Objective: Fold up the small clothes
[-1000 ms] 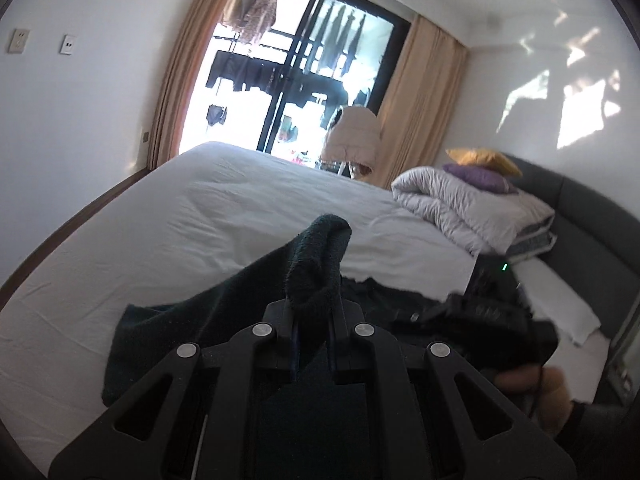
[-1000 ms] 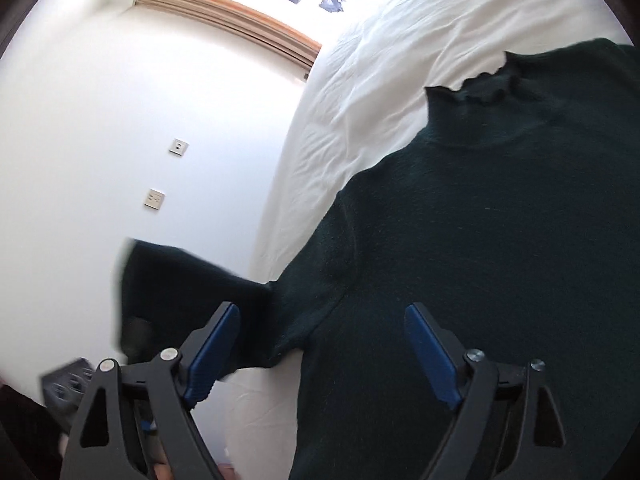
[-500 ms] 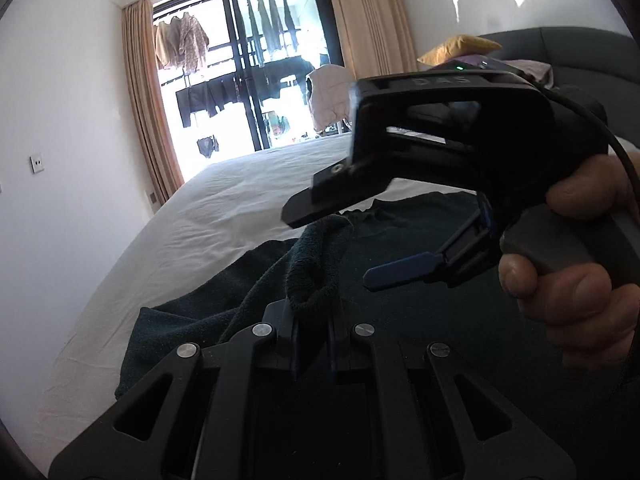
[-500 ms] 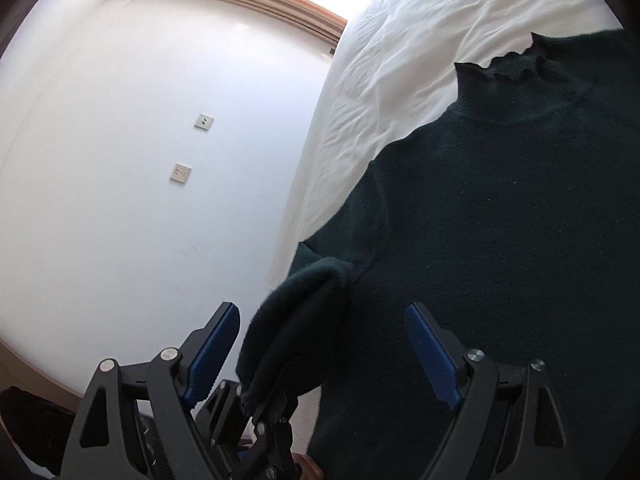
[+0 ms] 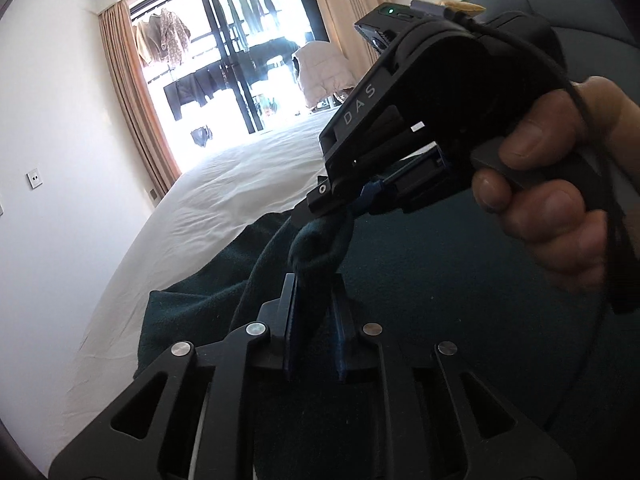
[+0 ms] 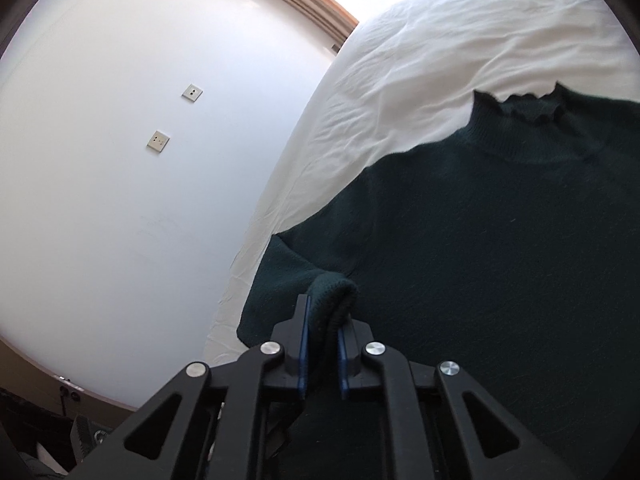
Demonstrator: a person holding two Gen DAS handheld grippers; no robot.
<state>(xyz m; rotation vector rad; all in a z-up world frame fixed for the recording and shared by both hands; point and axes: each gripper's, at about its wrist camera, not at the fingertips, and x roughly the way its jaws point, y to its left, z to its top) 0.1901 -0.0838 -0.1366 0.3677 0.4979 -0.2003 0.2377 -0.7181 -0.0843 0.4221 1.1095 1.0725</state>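
room: bedroom, white wall with sockets (image 6: pixel 175 116) at 9 o'clock, bright balcony door (image 5: pixel 236 60) at 12, curtain beside it

surface: big white bed (image 6: pixel 420 72), wrinkly sheet, loads of bare space toward 12 and 10 o'clock

sweater: dark green knit sweater (image 6: pixel 500 248) lying flat on the bed, frilly collar (image 6: pixel 520 108) up at 1 o'clock, body filling everything from 3 to 6

step: sleeve hand-off by the look of it, sleeve cuff (image 5: pixel 316 240) bunched up and passing from one claw to the other

right claw: right claw (image 6: pixel 322 348) just snapped together, pinching the cuff between the blue pads, person's hand (image 5: pixel 560 200) squeezing the trigger

left claw: left claw (image 5: pixel 314 320) just started easing apart, cuff between the pads with a slim gap showing, so grip looks basically let go

next move: probably backing the left claw off toward 6, then carrying the cuff across the chest toward 3 o'clock and laying it flat

edges: bed edge drops off at 8 o'clock right beside the sleeve, so better not to drag that way

watch out: two claws touching-close, easy to snag the knit when pulling apart
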